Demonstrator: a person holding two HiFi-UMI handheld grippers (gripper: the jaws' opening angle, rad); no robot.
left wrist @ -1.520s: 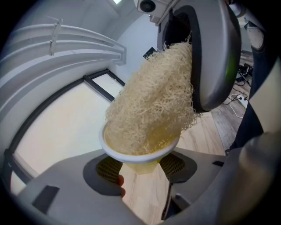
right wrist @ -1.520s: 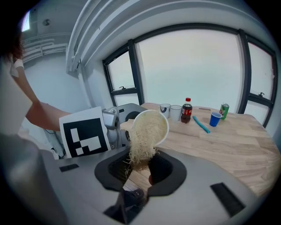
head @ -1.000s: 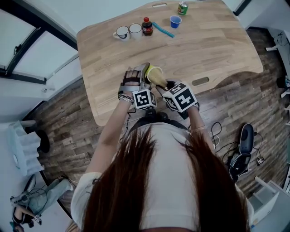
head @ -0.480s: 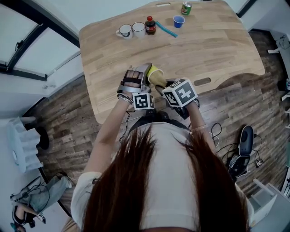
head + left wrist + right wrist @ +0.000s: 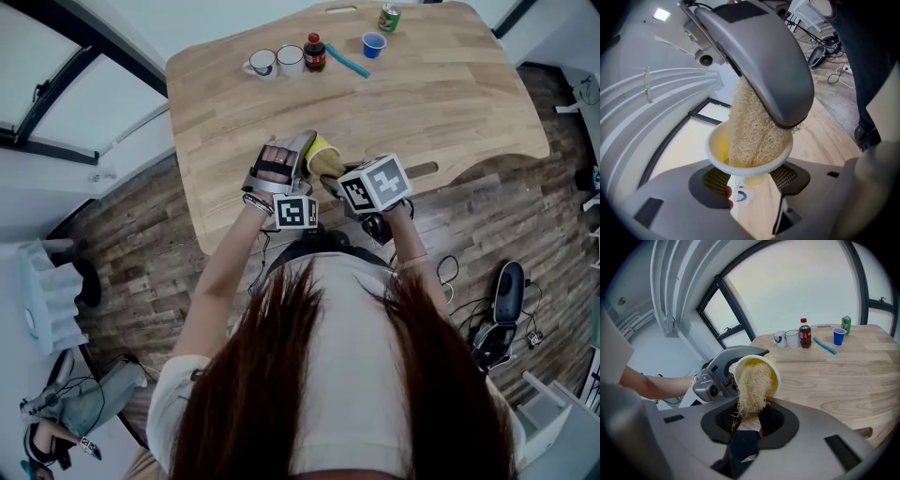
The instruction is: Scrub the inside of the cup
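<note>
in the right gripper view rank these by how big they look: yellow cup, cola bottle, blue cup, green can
1. yellow cup, largest, though nearest the camera
2. cola bottle
3. blue cup and green can look about alike, not ranked

Tally at my one wooden table (image 5: 450, 103): I hold two grippers, the left gripper (image 5: 750, 180) and the right gripper (image 5: 749, 423). Each carries one marker cube, the left cube (image 5: 295, 211) and the right cube (image 5: 375, 185). There is one yellow cup (image 5: 322, 154) and one loofah scrubber (image 5: 752, 387). Along the far edge are two white mugs, the left mug (image 5: 261, 64) and the right mug (image 5: 290, 59). Also there: one dark bottle (image 5: 315, 52) with a red label, one blue stick (image 5: 347, 61), one small blue cup (image 5: 373, 44) and one green can (image 5: 389, 18).
</note>
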